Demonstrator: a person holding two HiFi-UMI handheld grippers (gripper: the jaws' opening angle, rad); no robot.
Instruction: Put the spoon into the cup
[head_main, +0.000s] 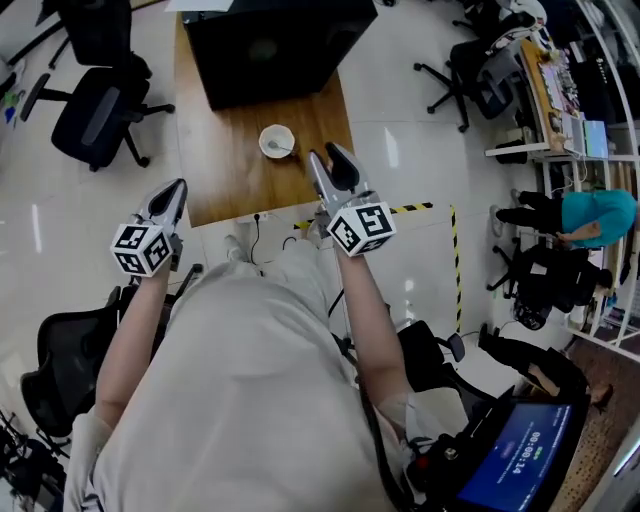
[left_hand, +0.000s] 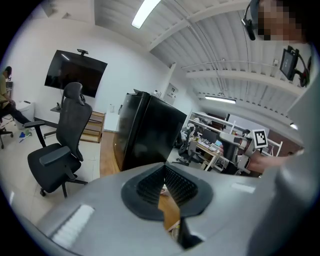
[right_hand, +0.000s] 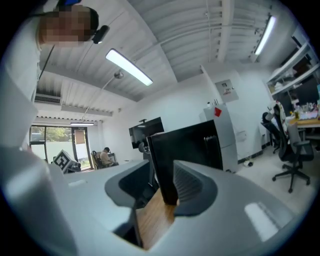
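Note:
The white cup (head_main: 277, 141) stands on the wooden table (head_main: 225, 170), seen from high above in the head view. A thin spoon (head_main: 283, 149) appears to rest inside it. My right gripper (head_main: 328, 160) hovers well above the table's near right part, beside the cup in the picture. Its jaws stand apart with nothing between them, as the right gripper view also shows for this gripper (right_hand: 162, 185). My left gripper (head_main: 176, 190) hangs over the floor left of the table. In its own view the left gripper (left_hand: 165, 179) has its pads meeting, empty. Neither gripper view shows the cup.
A large black box (head_main: 270, 45) fills the table's far half. Office chairs (head_main: 95, 110) stand left of the table, another chair (head_main: 475, 75) to the right. Yellow-black tape (head_main: 415, 209) marks the floor. A person in teal (head_main: 590, 215) sits at the right. A screen (head_main: 520, 450) is beside me.

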